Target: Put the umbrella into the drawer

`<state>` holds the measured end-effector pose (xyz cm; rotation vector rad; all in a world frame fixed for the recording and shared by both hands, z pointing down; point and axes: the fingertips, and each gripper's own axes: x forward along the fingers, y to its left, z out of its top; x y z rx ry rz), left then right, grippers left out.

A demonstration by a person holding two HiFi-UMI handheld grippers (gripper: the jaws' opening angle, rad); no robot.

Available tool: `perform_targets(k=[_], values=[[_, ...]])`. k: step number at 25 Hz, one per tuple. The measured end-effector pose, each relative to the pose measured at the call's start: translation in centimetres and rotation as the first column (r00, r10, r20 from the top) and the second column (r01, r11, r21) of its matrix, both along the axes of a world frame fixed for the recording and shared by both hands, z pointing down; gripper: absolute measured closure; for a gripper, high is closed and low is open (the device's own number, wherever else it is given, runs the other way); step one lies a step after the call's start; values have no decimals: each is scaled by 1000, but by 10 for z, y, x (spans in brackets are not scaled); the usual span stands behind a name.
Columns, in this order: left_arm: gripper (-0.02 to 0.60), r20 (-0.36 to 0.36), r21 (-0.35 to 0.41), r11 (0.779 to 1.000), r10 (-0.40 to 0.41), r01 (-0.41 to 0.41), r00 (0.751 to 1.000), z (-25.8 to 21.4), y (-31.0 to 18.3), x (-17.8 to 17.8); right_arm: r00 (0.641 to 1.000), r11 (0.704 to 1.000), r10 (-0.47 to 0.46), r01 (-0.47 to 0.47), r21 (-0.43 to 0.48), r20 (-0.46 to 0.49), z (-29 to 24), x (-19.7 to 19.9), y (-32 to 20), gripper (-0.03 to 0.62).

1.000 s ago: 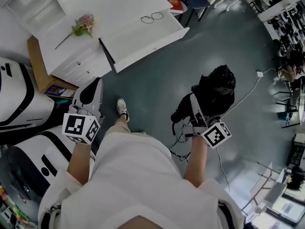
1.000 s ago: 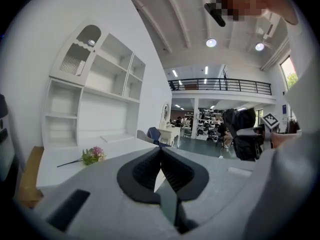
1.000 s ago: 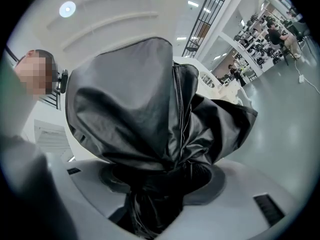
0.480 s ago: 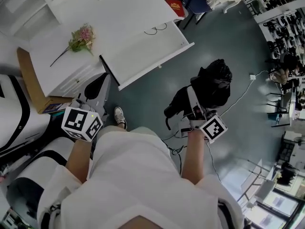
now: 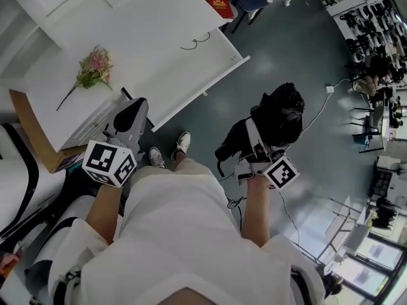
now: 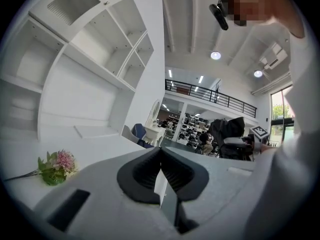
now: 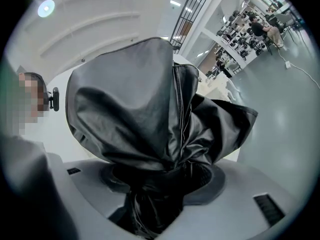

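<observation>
The folded black umbrella (image 5: 282, 110) hangs bunched in my right gripper (image 5: 255, 134), which is shut on it above the grey floor. In the right gripper view the umbrella's (image 7: 150, 114) cloth fills the picture and hides the right gripper's (image 7: 162, 178) pads. A wide white drawer (image 5: 210, 65) stands pulled out of the white cabinet (image 5: 76, 18) at the top of the head view. My left gripper (image 5: 135, 107) is shut and empty, pointing at the cabinet's front. Its left gripper (image 6: 160, 151) tips meet with nothing between them.
A pink flower sprig (image 5: 92, 68) lies on the cabinet top. A thin black looped thing (image 5: 194, 41) lies in the drawer. A cardboard box (image 5: 28, 129) stands left of the cabinet. A white cable (image 5: 318, 116) runs over the floor. My shoes (image 5: 182, 142) stand below the drawer.
I have stepped nearer the cabinet, and both grippers came along. The left gripper now sits close to the cabinet front. The umbrella stays in the right gripper.
</observation>
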<state>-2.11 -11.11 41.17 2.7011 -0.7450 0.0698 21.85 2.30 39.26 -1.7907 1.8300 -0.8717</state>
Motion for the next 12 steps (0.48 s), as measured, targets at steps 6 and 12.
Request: perform_targets(k=[6,12], values=[[568,10,-2,1000,-20,20,1000,3,-22,20,1000,1000,-12,12,4,29,14,20,-31,342],[568,6,22,999,-42,42,999,-26,-37,49,993,998,-55,54,10,108,23,45,-78,342]])
